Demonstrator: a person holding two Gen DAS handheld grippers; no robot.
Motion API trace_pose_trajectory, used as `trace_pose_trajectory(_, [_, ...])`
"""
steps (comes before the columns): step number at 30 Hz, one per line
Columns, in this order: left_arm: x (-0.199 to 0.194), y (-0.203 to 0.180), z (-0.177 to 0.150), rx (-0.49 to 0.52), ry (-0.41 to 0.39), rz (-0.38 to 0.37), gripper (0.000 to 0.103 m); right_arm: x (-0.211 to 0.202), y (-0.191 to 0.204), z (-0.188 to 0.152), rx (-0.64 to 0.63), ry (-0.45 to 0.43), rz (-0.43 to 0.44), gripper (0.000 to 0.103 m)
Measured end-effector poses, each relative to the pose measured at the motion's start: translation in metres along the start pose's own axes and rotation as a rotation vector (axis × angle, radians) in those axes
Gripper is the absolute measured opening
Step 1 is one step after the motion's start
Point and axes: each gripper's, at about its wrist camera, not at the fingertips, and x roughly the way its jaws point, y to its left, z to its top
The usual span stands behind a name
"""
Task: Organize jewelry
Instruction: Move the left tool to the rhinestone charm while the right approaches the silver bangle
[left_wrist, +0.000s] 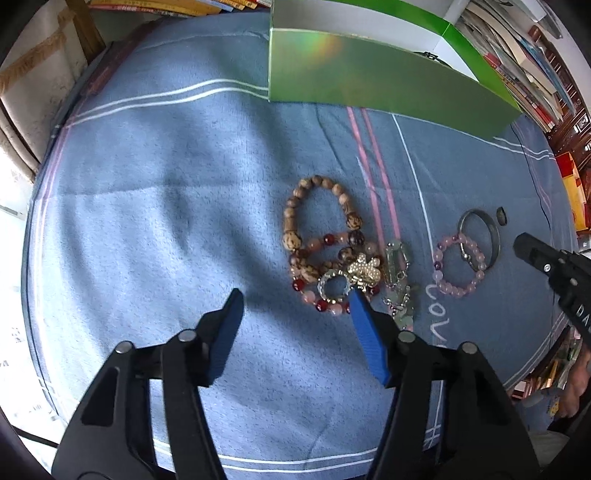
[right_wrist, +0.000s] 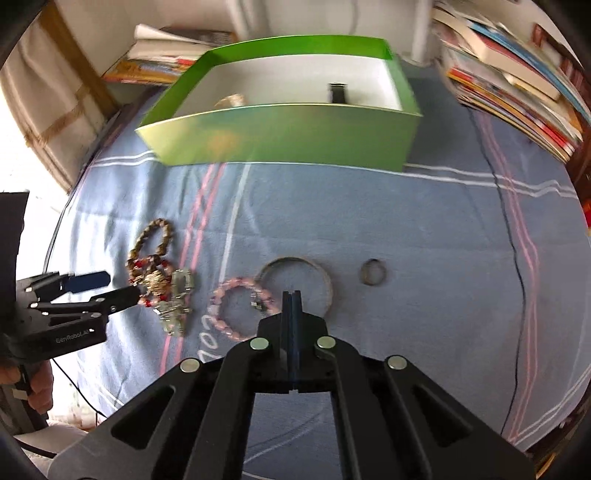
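Home room: bedsheet (left_wrist: 166, 221), stacked books (right_wrist: 509, 85)

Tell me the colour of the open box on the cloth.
Green outside, white inside; the open box shows best in the right wrist view.

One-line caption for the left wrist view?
Open left tool approaches tangled beaded bracelets on blue cloth, green box behind.

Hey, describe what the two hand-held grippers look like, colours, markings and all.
Both are matte black plastic linkages with round silver pins at the joints and flat blue finger pads. The left hand-held gripper bears pale "GenRoboLAI"-style lettering on its body in the right wrist view. The right hand-held gripper shows partial white letters. A thin black cable trails beneath the left one.
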Motion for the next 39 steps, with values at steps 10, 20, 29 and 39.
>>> trace_pose_trajectory(10, [0.005,0.015,-0.008,-0.028,0.027,-0.002,0.058,0.013,0.011,-0.006,-0.032,0.061,0.002,0.014])
trace_pose_trajectory(20, [0.000,0.052,-0.013,-0.116,0.015,0.065,0.058,0.019,0.017,-0.006,-0.044,0.086,-0.003,0.014])
trace_pose_trajectory(29, [-0.005,0.063,-0.013,-0.109,-0.006,0.060,0.060,0.020,0.015,-0.004,-0.024,0.083,-0.012,0.014])
trace_pose_trajectory(39, [-0.001,0.037,-0.009,-0.002,0.009,-0.040,0.043,0.021,0.012,-0.006,-0.007,0.082,-0.019,0.014])
